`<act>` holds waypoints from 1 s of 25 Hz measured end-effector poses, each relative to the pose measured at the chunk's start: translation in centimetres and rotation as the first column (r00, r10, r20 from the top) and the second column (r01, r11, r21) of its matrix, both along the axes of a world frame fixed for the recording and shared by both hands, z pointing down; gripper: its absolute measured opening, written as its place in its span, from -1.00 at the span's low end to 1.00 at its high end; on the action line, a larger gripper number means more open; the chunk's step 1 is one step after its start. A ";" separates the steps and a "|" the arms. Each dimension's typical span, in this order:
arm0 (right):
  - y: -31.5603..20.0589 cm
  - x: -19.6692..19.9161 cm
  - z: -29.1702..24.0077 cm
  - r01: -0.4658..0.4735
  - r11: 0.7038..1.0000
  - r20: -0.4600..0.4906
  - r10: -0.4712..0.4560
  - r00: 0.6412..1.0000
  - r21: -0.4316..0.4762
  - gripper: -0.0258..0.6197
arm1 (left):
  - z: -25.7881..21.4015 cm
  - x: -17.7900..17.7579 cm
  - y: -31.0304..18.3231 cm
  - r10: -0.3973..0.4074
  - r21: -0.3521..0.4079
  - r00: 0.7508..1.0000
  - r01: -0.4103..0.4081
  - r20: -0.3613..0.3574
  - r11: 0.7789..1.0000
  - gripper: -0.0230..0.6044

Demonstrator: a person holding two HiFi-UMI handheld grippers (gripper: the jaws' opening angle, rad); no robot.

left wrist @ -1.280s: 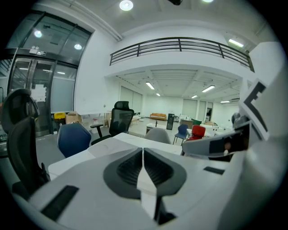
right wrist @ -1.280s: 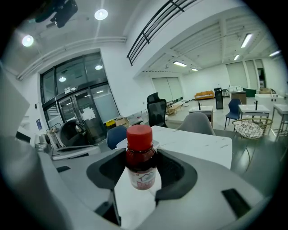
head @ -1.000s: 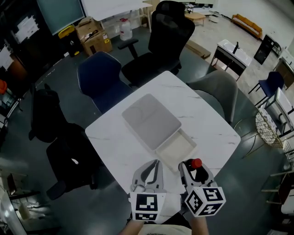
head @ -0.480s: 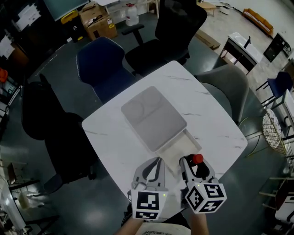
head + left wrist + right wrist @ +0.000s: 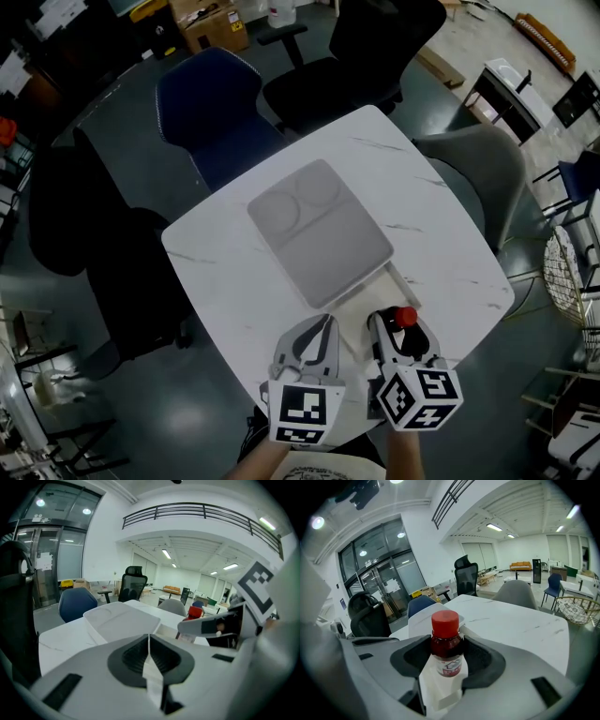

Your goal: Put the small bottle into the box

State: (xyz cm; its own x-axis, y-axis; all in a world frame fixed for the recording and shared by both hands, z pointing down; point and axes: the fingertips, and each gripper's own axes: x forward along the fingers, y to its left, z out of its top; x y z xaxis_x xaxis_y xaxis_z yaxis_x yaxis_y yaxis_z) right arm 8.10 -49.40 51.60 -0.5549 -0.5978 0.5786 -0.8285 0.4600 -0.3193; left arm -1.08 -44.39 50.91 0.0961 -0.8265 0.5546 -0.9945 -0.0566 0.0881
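The small bottle, dark red with a red cap, stands upright between the jaws of my right gripper, which is shut on it. In the right gripper view the bottle fills the middle, its label facing me. The box lies flat on the white table; its grey lid is slid back, so the white tray end is uncovered. The bottle hangs just right of that uncovered end. My left gripper is shut and empty beside it, and its own view shows the jaws pressed together.
Chairs ring the table: a blue chair, a black chair at the far side, a grey chair at the right, another black chair at the left. The table's near corner lies under both grippers.
The head view has shifted, so the table sits higher in the picture. Both grippers have edged slightly forward; the bottle stays held near the uncovered tray end.
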 end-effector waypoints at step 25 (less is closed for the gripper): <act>-2.2 -1.2 5.0 0.027 0.996 -0.118 -0.037 0.992 -0.084 -0.21 | 3.2 -0.9 -1.7 -0.027 -0.057 0.999 0.025 -0.031 0.998 -0.85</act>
